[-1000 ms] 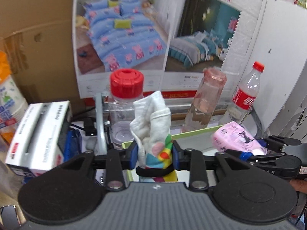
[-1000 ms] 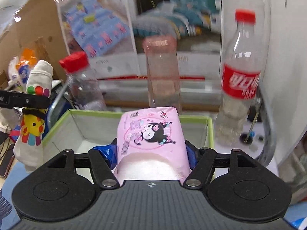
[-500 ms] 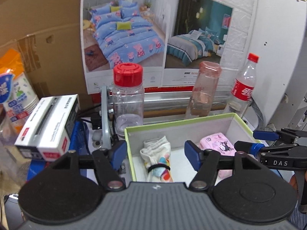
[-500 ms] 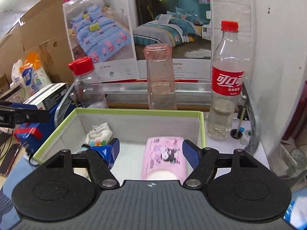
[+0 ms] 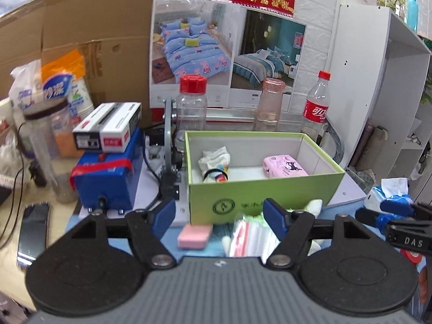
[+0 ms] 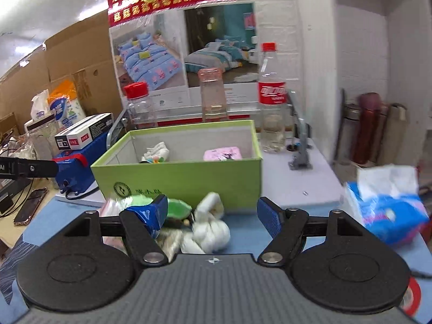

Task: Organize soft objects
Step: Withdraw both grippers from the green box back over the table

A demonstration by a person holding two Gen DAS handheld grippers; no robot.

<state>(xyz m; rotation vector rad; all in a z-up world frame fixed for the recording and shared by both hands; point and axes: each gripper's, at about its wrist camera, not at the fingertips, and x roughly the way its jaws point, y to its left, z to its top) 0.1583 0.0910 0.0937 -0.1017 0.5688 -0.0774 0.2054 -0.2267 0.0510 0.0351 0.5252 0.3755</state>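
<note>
A green box (image 5: 259, 193) (image 6: 189, 181) stands on the blue table. Inside it lie a rolled white sock with coloured print (image 5: 215, 163) (image 6: 156, 152) at the left and a pink tissue pack (image 5: 284, 165) (image 6: 222, 154) at the right. In front of the box lie a pink sponge (image 5: 194, 236), a plastic bag with pink and green contents (image 5: 249, 232), a green soft item (image 6: 176, 210) and a white knotted cloth (image 6: 210, 229). My left gripper (image 5: 218, 213) is open and empty, pulled back from the box. My right gripper (image 6: 212, 212) is open above the white cloth.
Behind the box stand a red-capped jar (image 5: 191, 102), a pink bottle (image 5: 268, 105) and a cola bottle (image 5: 316, 108). A blue box (image 5: 105, 175) with a white carton (image 5: 108, 127) sits left. A phone (image 5: 32, 232) lies at left, a blue tissue pack (image 6: 388, 205) at right.
Both grippers let go of the sock and the pink tissue pack into the box, then drew back toward me. The soft items in front of the box have come into view.
</note>
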